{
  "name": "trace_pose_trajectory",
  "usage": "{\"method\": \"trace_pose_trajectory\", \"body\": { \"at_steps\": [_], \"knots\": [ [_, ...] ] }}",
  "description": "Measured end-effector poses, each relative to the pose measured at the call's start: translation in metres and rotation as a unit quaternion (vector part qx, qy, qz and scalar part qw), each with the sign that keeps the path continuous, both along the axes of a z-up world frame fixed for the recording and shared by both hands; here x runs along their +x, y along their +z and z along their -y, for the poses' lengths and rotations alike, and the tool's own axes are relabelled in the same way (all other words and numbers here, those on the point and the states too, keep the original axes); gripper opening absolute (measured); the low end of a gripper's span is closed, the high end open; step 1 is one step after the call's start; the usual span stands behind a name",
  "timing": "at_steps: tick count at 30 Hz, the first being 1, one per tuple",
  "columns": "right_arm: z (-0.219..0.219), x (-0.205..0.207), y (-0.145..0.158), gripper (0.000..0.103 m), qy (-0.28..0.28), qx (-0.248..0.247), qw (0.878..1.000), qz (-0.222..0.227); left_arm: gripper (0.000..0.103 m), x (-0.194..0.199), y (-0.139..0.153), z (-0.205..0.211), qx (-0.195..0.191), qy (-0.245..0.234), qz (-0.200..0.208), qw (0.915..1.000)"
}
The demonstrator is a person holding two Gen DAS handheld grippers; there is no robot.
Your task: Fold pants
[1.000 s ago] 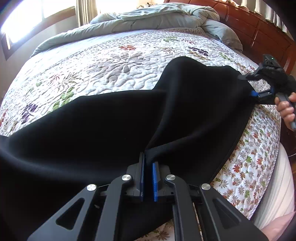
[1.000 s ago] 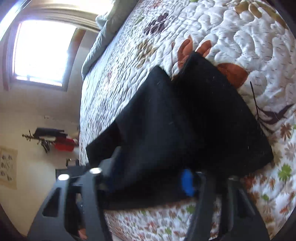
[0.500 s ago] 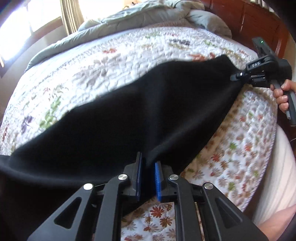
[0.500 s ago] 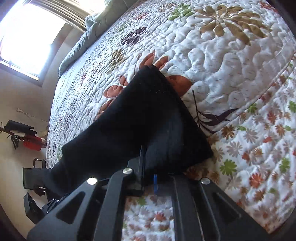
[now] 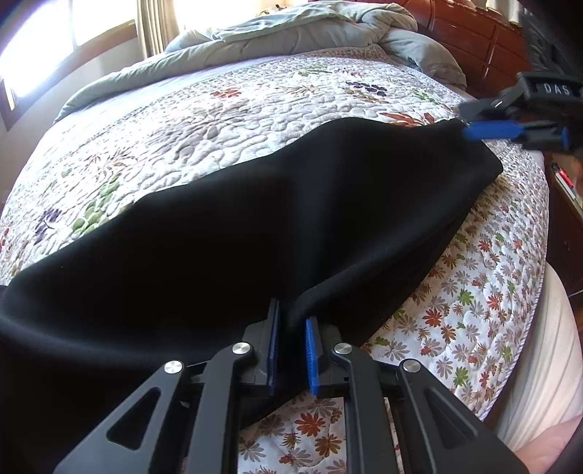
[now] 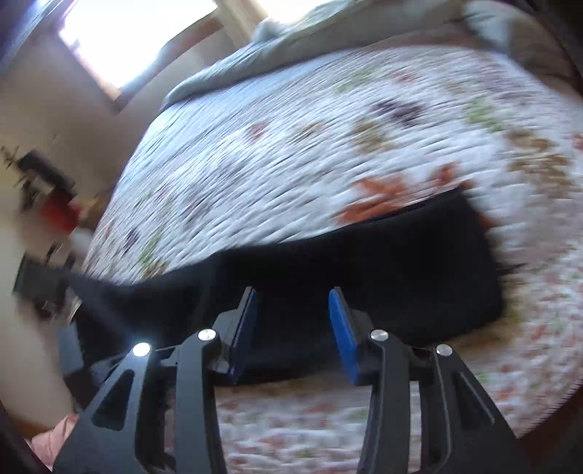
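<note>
Black pants (image 5: pixel 291 218) lie stretched across the floral quilt (image 5: pixel 218 120), one end near each gripper. My left gripper (image 5: pixel 291 321) sits at the near end, its blue pads close together with a raised ridge of the black cloth pinched between them. In the left wrist view my right gripper (image 5: pixel 470 122) hovers at the far right end of the pants, just off the cloth. In its own blurred view my right gripper (image 6: pixel 293 295) has its jaws opening, well apart, with nothing between the pads. The pants (image 6: pixel 400 273) lie flat on the quilt (image 6: pixel 291 146) below it.
A rumpled grey duvet (image 5: pixel 291 32) is heaped at the far side of the bed, against a dark wooden headboard (image 5: pixel 473 36). A bright window (image 5: pixel 36 43) is at the left. The mattress edge (image 5: pixel 539 364) drops away at the right.
My right gripper has let go of the pants' end, opened, rolled and lifted away; that end now rests on the quilt. The left gripper's pads have eased slightly apart around the cloth.
</note>
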State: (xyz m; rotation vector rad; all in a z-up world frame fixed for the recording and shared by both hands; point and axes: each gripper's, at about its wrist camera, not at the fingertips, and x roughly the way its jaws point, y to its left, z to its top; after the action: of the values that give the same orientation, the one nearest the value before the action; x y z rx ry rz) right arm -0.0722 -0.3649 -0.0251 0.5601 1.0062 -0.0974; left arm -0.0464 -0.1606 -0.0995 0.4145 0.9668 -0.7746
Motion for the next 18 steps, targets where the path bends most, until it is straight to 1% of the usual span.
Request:
{"method": "trace_pose_trajectory", "body": {
  "at_steps": [2, 3, 4, 5, 6, 7, 9, 10, 11, 13, 15, 16, 18],
  "knots": [
    [-0.027, 0.023, -0.025, 0.040, 0.029, 0.017, 0.999, -0.035, 0.013, 0.002, 0.000, -0.001, -0.006, 0.005, -0.003, 1.0000],
    [-0.034, 0.030, -0.036, 0.041, 0.036, 0.023, 0.998, -0.054, 0.013, 0.002, 0.000, -0.002, -0.008, 0.007, -0.005, 0.9999],
    [-0.041, 0.036, -0.050, 0.042, 0.040, 0.025, 0.996, -0.079, 0.013, 0.003, 0.001, -0.003, -0.012, 0.011, -0.009, 0.9998],
    [-0.048, 0.037, -0.059, 0.042, 0.040, 0.015, 0.995, -0.091, 0.016, 0.004, 0.002, -0.004, -0.011, 0.013, -0.013, 0.9998],
    [-0.054, 0.038, -0.064, 0.043, 0.038, 0.002, 0.995, -0.089, 0.017, 0.005, 0.004, -0.005, -0.012, 0.014, -0.019, 0.9997],
    [-0.055, 0.038, -0.065, 0.043, 0.033, -0.001, 0.996, -0.086, 0.020, 0.005, 0.007, -0.006, -0.012, 0.016, -0.023, 0.9995],
    [-0.055, 0.039, -0.065, 0.043, 0.026, 0.004, 0.996, -0.086, 0.040, 0.004, 0.021, -0.013, -0.011, 0.038, -0.022, 0.9990],
    [-0.051, 0.037, -0.068, 0.043, 0.023, 0.008, 0.996, -0.085, 0.062, 0.005, 0.028, -0.020, -0.016, 0.053, -0.019, 0.9983],
    [-0.053, 0.036, -0.070, 0.043, 0.020, 0.013, 0.996, -0.084, 0.076, 0.007, 0.035, -0.027, -0.018, 0.071, -0.016, 0.9972],
    [-0.052, 0.035, -0.071, 0.043, 0.020, 0.012, 0.996, -0.081, 0.078, 0.016, 0.049, -0.048, -0.018, 0.111, -0.018, 0.9935],
    [-0.052, 0.028, -0.071, 0.043, 0.022, 0.004, 0.997, -0.079, 0.080, 0.034, 0.055, -0.071, -0.021, 0.154, -0.038, 0.9871],
    [-0.053, 0.026, -0.070, 0.043, 0.023, -0.001, 0.997, -0.079, 0.080, 0.049, 0.057, -0.086, -0.027, 0.188, -0.057, 0.9802],
    [-0.059, 0.024, -0.067, 0.043, 0.024, -0.008, 0.997, -0.079, 0.080, 0.073, 0.058, -0.109, -0.044, 0.233, -0.090, 0.9674]
  ]
}}
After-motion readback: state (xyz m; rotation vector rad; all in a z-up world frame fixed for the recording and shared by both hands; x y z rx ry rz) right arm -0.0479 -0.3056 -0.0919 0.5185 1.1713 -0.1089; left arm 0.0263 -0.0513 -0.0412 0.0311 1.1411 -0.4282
